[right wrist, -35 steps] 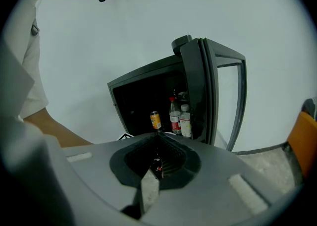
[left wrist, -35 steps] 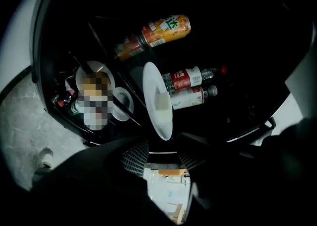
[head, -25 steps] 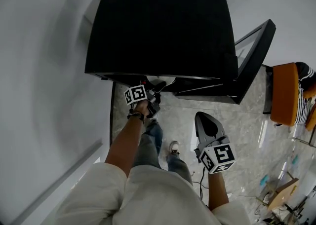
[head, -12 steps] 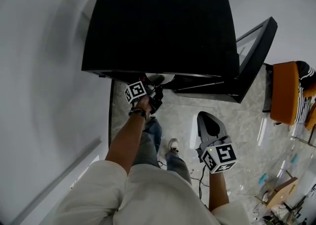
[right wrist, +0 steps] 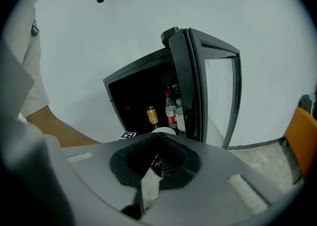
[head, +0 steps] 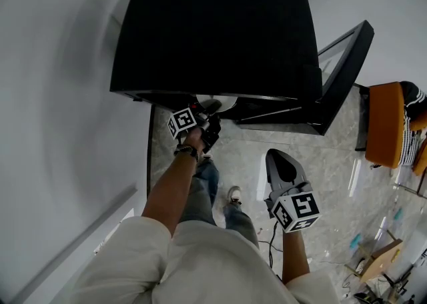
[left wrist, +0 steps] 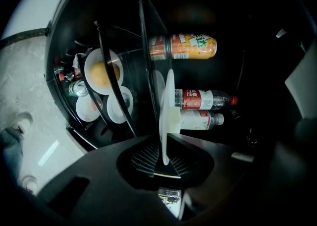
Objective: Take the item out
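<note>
A black cabinet [head: 213, 29] stands with its glass door [head: 343, 69] swung open to the right. My left gripper [head: 210, 126] reaches in under the front edge. In the left gripper view a white plate [left wrist: 169, 106] stands edge-on, its rim between the ribbed pads of the left gripper [left wrist: 165, 156], whose jaws are closing on it. Behind the plate lie an orange drink bottle [left wrist: 190, 46] and two clear bottles [left wrist: 203, 99]. My right gripper [head: 277, 156] hangs shut and empty over the floor, apart from the cabinet [right wrist: 143, 91].
Several white bowls [left wrist: 119, 105], one with orange contents [left wrist: 101, 71], sit on a wire shelf left of the plate. An orange chair [head: 385, 126] stands at the right. The person's legs and shoes [head: 233, 197] are below the cabinet front. A white wall runs along the left.
My left gripper has shifted slightly up toward the cabinet opening. The right gripper has hardly moved.
</note>
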The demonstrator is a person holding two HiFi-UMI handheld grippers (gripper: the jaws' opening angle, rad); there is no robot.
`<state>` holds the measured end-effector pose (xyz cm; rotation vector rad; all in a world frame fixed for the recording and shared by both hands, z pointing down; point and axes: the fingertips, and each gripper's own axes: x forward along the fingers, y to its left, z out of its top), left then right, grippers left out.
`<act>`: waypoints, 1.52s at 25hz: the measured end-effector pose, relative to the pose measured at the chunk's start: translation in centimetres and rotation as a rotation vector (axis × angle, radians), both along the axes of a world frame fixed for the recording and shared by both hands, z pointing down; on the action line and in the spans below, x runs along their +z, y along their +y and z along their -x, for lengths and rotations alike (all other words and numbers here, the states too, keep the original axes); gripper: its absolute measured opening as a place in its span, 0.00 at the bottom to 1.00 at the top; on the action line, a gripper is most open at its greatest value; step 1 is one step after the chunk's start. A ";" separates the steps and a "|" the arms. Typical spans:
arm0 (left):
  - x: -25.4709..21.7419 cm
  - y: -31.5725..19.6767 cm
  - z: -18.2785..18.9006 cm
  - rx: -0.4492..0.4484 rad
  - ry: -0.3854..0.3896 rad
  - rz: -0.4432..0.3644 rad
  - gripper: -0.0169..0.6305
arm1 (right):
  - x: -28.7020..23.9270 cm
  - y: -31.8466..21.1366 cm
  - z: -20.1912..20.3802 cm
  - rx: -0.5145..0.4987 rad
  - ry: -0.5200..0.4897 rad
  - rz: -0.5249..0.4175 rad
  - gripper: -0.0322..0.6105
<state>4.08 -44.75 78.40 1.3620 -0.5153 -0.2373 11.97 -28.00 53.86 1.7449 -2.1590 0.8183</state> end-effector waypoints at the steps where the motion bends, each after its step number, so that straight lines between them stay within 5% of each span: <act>1: -0.1 0.1 0.0 0.001 0.003 0.000 0.09 | 0.0 0.1 0.0 0.001 -0.001 0.000 0.06; 13: -0.8 3.8 0.8 0.084 -0.008 -0.013 0.06 | -0.4 0.8 0.1 0.008 -0.006 -0.020 0.06; 19: -2.9 5.0 1.1 0.052 0.037 0.009 0.06 | -1.2 1.8 -0.2 0.013 -0.014 -0.038 0.06; 32: -13.6 13.1 -0.8 -0.020 0.078 0.057 0.06 | -3.7 4.9 -3.5 0.051 -0.020 -0.076 0.06; 38: -19.8 17.1 -0.8 -0.082 0.085 0.020 0.06 | -5.4 7.5 -4.0 0.024 0.003 -0.079 0.06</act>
